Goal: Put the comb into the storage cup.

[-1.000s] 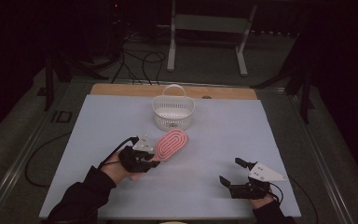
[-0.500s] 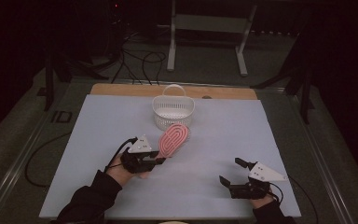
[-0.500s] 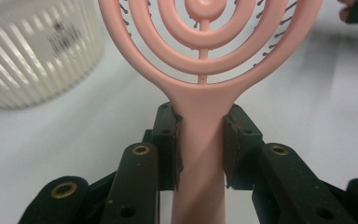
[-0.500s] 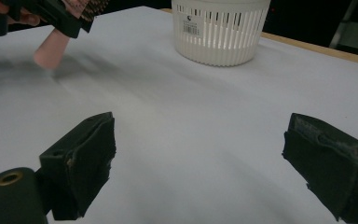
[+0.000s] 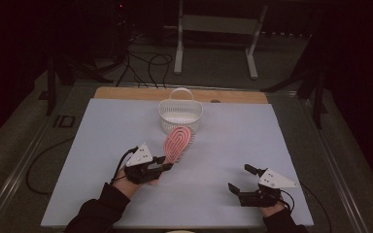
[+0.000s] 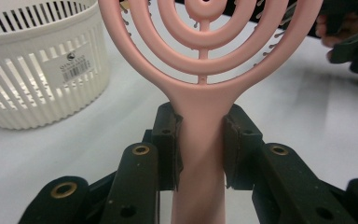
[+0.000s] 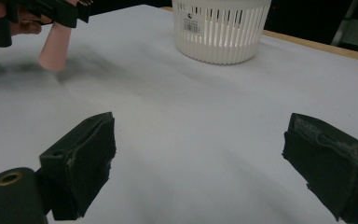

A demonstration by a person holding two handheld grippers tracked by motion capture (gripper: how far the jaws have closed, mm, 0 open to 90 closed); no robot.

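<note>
Both of our grippers are in play, though just one carries anything. Our left gripper [image 5: 161, 167] has its jaws closed part-way on the handle of the pink hairbrush [image 5: 177, 142]; in the left gripper view the two pads [image 6: 170, 144] press flat against either side of that handle just below the looped head, so the grip looks firm. Our right gripper [image 5: 246, 180] sits near the table's near right corner with its jaws spread wide and nothing between them; in the right gripper view we see bare white tabletop [image 7: 191, 116] between the pads.

From the high view the brush is lifted clear of the table [image 5: 102, 145], angled up and away from us, its head reaching toward the white slotted basket [image 5: 180, 116] that stands near the middle of the far edge. The head overlaps the basket's near wall in that view, but we cannot tell whether it touches; the brush is not yet inside.

We judge the job about halfway: the pick-up is done and the carry toward the basket is under way. What remains is to bring the head over the rim, lower the brush in, and open the jaws.
</note>
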